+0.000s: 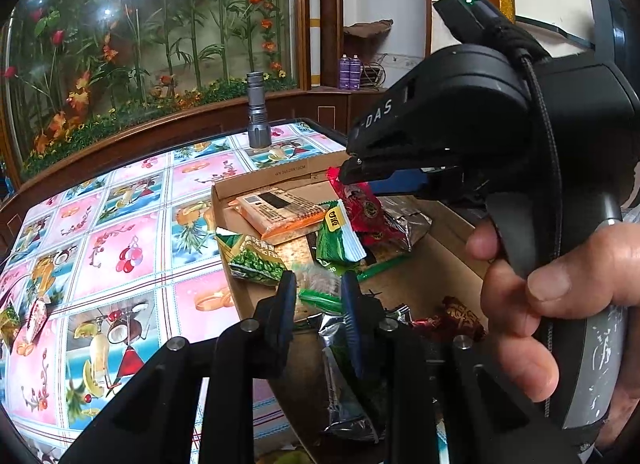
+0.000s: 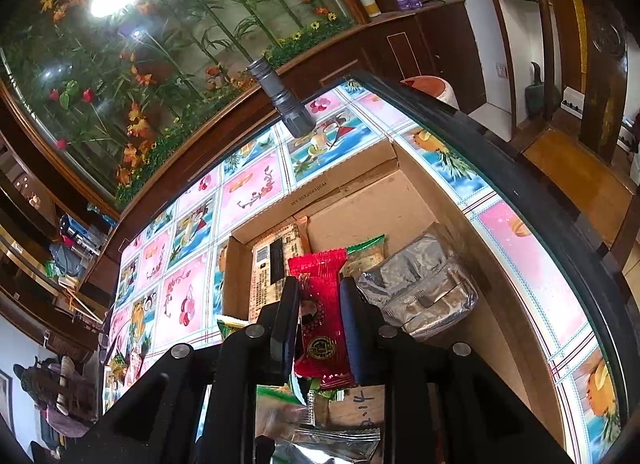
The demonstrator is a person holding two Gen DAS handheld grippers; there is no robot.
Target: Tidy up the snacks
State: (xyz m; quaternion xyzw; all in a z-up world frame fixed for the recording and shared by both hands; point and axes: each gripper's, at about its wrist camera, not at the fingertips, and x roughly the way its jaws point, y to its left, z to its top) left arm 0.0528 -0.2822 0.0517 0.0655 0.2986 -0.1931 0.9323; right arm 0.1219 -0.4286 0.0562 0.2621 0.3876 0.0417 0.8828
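Two hand-held grippers are being worked over an open cardboard box [image 2: 360, 203] standing on a desk [image 1: 120, 223] covered with a patterned cloth.

The right gripper [image 2: 318, 324] is being held above the box with its jaws nearly closed on a red snack packet [image 2: 320, 312], which is being pinched across its width; in the left wrist view this packet is seen hanging from the jaw tips at about 1 o'clock.

The left gripper [image 1: 316, 304] is being held low over the box, its jaws narrowly parted around a green wrapper [image 1: 320, 300]; whether the pads are actually pressing on it cannot be told.

Several snacks are already lying inside the box: an orange packet [image 1: 280, 211] toward 12 o'clock, green pea packets [image 1: 256, 260] at about 10 o'clock, a silver pouch [image 2: 420, 292] at 3 o'clock in the right wrist view, and a dark red sweet [image 1: 460, 316].

A few wrapped items [image 1: 24, 320] are still lying on the desk at 9 o'clock, outside the box. A grey flashlight [image 1: 258, 111] is standing upright beyond the box.

The task is judged to be well advanced, with the red packet and the outlying items still to be placed.
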